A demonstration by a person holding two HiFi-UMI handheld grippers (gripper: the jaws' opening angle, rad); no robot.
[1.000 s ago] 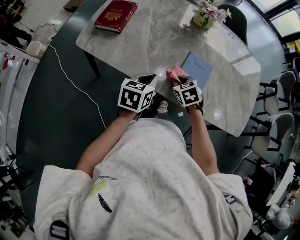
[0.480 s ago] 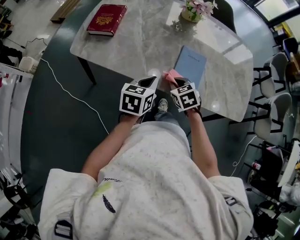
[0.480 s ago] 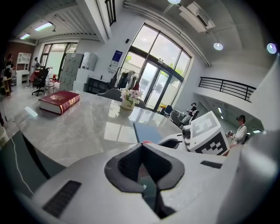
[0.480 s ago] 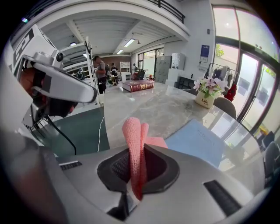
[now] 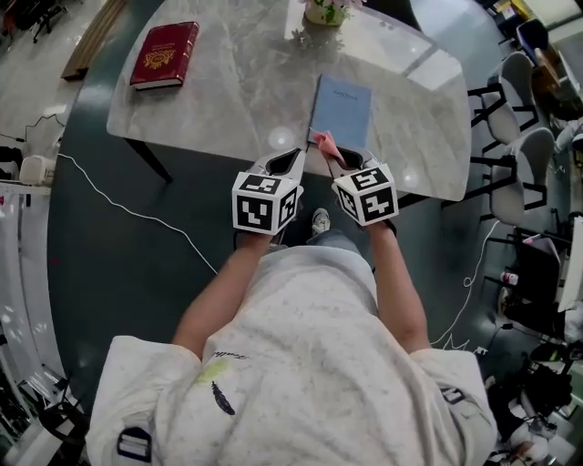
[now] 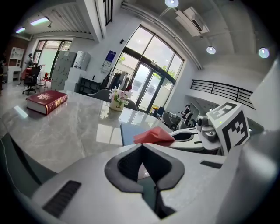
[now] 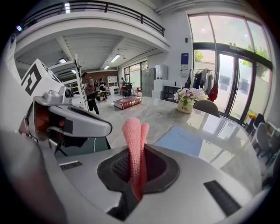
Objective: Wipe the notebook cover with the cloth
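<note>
Change over the last second: the head view has swung, so the notebook [image 5: 342, 111] went from upper right of the grippers, skewed, to nearly square just above them at frame centre. The cloth [image 5: 323, 143] tip now overlaps the notebook's near edge in frame. I can't tell whether it touches.

My read is that it's lined up for the first stroke and wiping hasn't started.

- Right hand-held gripper [image 5: 339, 159]: pinching the pink cloth, with a folded strip standing up out of the jaws in its own view [image 7: 133, 144].
- Left hand-held gripper [image 5: 284, 162]: pressed together with nothing in it [image 6: 142, 168], sitting beside the right one at the worktop [image 5: 246, 82] near edge.

Notebook:
- It's plain light-blue, thin, closed and flat on the grey marble worktop near the front edge.
- There's small print near the top of the cover, too small to read.
- No visible dirt.

Also on the worktop are a red book [image 5: 164, 55] at upper left and a flower pot [image 5: 326, 11] at top centre, both well apart from the notebook.
</note>
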